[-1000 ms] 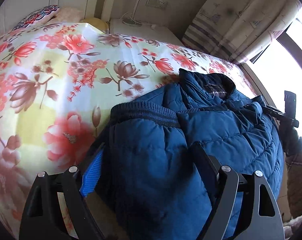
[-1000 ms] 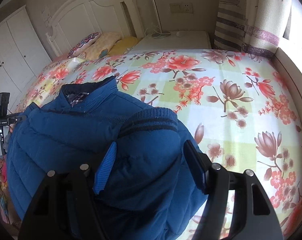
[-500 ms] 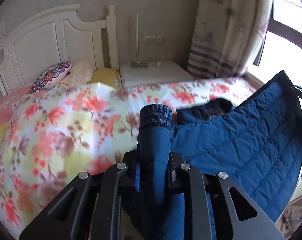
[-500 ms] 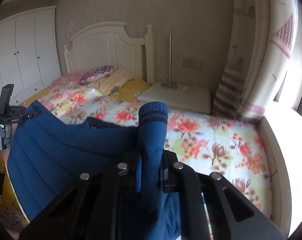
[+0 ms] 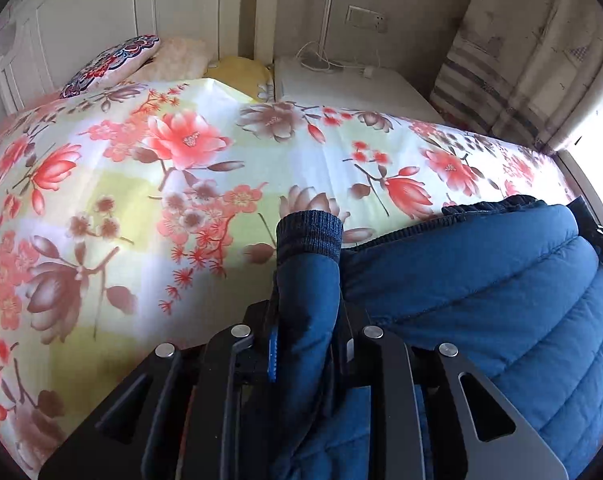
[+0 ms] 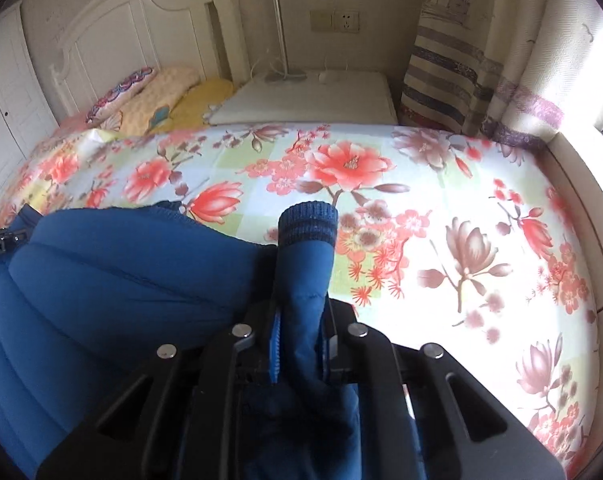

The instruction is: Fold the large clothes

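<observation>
The left tongs (image 5: 306, 344) have just clamped on one sleeve (image 5: 307, 280) of the blue jacket (image 5: 481, 288); the right tongs (image 6: 299, 340) are pinched on the other sleeve (image 6: 305, 276). Both ribbed cuffs stick out past the tips. The jacket lies bunched at the near edge of the floral bed (image 6: 441, 208).

My left wrist camera looks forward and down over my left gripper (image 5: 305, 344), very close, toward the headboard (image 5: 101, 12). My right wrist camera faces the same way. Both views share the bed (image 5: 141, 208), the nightstand (image 6: 313, 96) and the curtain (image 6: 481, 60).
</observation>
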